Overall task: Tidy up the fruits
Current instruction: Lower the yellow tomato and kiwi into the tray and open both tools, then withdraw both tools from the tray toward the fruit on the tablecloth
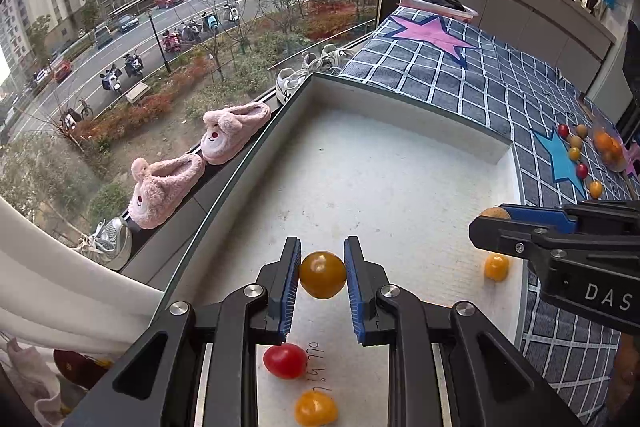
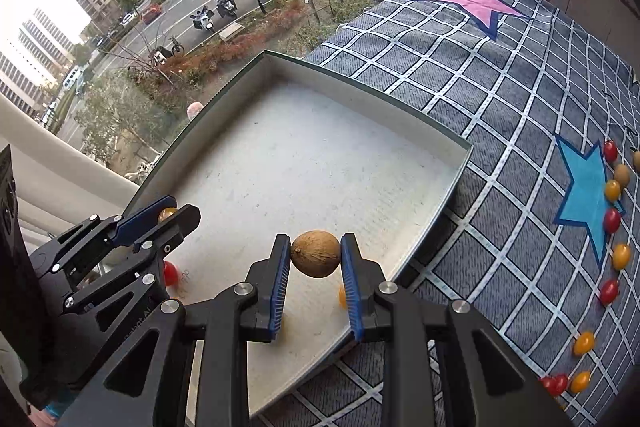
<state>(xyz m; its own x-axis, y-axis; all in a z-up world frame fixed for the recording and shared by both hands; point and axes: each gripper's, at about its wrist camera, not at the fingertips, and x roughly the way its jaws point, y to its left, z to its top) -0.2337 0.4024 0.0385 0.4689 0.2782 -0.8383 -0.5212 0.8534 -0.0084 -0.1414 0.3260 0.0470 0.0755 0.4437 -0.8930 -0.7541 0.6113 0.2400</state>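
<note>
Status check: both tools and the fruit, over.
Left tool shut on amber tomato. Right tool shut on brown fruit. Both over white tray; nothing blocking.

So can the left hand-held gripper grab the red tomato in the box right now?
Probably not yet. The left hand-held gripper is already shut on a yellow tomato, so its jaws are full. The red tomato lies uncovered on the box floor just beneath it, so nothing else blocks the way.
</note>
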